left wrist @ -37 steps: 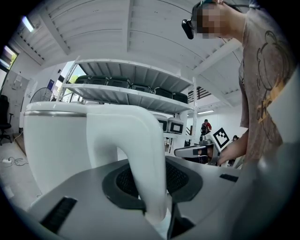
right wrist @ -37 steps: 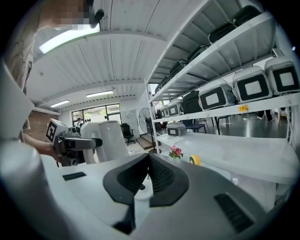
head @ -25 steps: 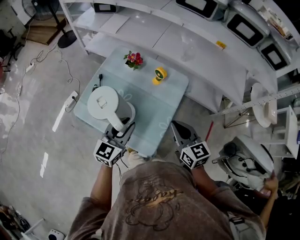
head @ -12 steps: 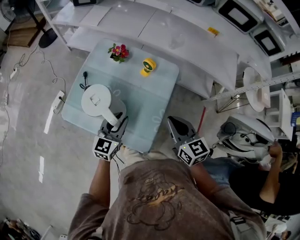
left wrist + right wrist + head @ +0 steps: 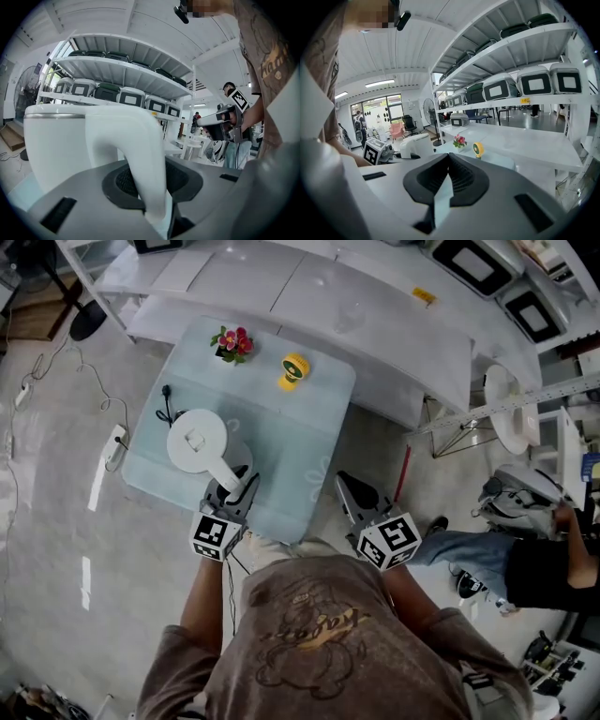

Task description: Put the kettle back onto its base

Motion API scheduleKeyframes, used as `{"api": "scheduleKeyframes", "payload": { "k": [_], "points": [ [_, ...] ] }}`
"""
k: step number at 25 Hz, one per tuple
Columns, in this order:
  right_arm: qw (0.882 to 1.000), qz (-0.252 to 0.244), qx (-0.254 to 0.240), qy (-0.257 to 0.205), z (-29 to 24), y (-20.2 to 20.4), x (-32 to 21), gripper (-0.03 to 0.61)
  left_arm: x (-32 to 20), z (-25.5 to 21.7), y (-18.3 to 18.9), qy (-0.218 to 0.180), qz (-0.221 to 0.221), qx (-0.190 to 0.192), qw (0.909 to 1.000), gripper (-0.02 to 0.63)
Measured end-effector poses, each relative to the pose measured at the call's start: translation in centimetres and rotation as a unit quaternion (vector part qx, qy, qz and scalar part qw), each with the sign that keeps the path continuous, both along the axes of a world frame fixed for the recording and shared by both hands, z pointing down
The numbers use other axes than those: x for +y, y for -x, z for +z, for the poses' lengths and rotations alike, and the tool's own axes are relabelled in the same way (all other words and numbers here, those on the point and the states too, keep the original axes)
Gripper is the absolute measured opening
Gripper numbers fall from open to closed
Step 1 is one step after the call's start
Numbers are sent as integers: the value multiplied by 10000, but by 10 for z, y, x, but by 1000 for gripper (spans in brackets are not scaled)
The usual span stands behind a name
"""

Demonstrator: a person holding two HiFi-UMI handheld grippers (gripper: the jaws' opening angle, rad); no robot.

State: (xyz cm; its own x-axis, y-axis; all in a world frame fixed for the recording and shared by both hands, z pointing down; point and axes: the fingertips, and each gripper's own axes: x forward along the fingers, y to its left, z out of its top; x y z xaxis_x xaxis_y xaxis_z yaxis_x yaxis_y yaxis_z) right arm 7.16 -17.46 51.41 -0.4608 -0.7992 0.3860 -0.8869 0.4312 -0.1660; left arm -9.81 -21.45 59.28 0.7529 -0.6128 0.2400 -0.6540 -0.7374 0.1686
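Observation:
A white kettle [image 5: 196, 440] stands low over the left part of the pale blue table [image 5: 291, 451], its handle [image 5: 228, 472] pointing towards me. My left gripper [image 5: 232, 493] is shut on that handle, which fills the gap between the jaws in the left gripper view as a white arch [image 5: 133, 150]. The base is hidden; a black cord [image 5: 166, 405] runs out from the kettle's far left side. My right gripper [image 5: 352, 491] hovers off the table's near right corner, shut with nothing in it [image 5: 443, 197]. The kettle [image 5: 415, 145] shows to its left.
A small pot of red flowers [image 5: 232, 341] and a little yellow fan [image 5: 294, 369] stand at the table's far edge. A long white counter [image 5: 309, 296] runs behind it. A power strip [image 5: 115, 444] and cables lie on the floor to the left. A person [image 5: 534, 563] is at the right.
The kettle has come down towards the table with my left gripper still on its handle. The right gripper has stayed put. The person at the right has shifted.

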Motion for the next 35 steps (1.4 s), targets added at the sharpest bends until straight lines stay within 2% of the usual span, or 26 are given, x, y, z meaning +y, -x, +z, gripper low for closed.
{"api": "scheduleKeyframes", "payload": {
  "k": [21,35],
  "points": [
    [9999,-103,60,32,7,0,8,0,23,11,-13,-252,253,-420,9985,127],
    [9999,-110,29,72,10,-7,19,1,39,26,-24,-187,342,-758,9964,135]
  ]
}}
